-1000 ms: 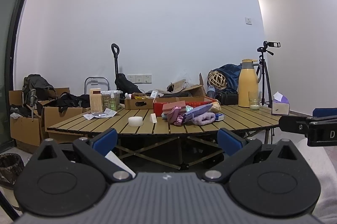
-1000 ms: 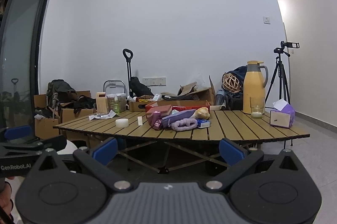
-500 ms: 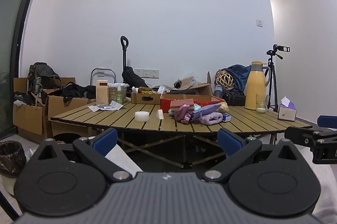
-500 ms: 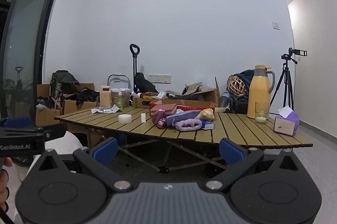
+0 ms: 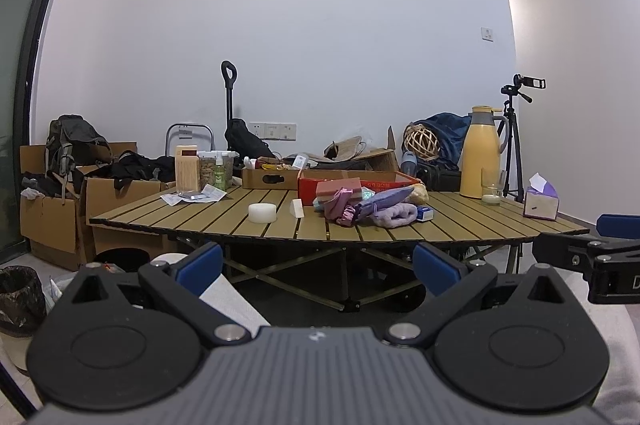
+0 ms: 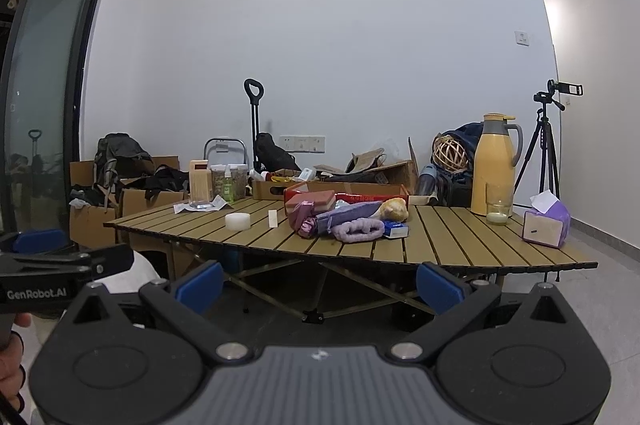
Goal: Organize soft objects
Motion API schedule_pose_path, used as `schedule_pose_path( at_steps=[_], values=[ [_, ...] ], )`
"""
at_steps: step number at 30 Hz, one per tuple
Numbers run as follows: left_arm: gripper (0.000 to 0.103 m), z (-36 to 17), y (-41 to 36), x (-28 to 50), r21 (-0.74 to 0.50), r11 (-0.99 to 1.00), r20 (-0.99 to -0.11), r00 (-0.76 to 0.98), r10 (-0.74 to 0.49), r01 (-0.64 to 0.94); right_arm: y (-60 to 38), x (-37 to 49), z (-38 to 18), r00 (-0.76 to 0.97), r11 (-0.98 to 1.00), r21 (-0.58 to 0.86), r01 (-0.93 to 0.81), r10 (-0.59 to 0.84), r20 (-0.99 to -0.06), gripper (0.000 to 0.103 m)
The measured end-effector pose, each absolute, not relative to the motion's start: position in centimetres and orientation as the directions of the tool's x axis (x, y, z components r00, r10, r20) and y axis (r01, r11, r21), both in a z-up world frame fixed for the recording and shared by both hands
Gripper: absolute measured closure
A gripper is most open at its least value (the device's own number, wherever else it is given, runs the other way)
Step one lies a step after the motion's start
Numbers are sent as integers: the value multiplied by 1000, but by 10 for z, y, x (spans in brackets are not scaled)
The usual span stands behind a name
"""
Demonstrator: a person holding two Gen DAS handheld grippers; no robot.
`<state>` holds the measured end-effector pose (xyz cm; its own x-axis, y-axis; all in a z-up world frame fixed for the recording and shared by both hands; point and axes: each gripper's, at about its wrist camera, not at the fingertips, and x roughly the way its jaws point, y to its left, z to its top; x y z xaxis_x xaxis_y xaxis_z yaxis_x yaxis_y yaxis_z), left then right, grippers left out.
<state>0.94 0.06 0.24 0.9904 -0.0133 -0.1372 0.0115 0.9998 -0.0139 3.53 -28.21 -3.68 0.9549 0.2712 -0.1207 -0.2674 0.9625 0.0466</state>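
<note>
Both tongs (image 5: 316, 263) nearer table (image 5: 460, 225) now

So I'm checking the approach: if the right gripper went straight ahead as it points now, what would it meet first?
Probably the near edge of the slatted table, below the pile of soft things; the right gripper is open, and depth is unclear.
</note>
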Motion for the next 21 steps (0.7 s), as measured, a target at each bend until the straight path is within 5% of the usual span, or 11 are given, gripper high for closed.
schedule_pose_path(
  at_steps=[21],
  values=[
    [0, 3, -5, 6, 6, 1000, -123, 992, -22, 23, -287, 35, -39, 955, 962, 62, -266, 271, -121, 0]
  ],
)
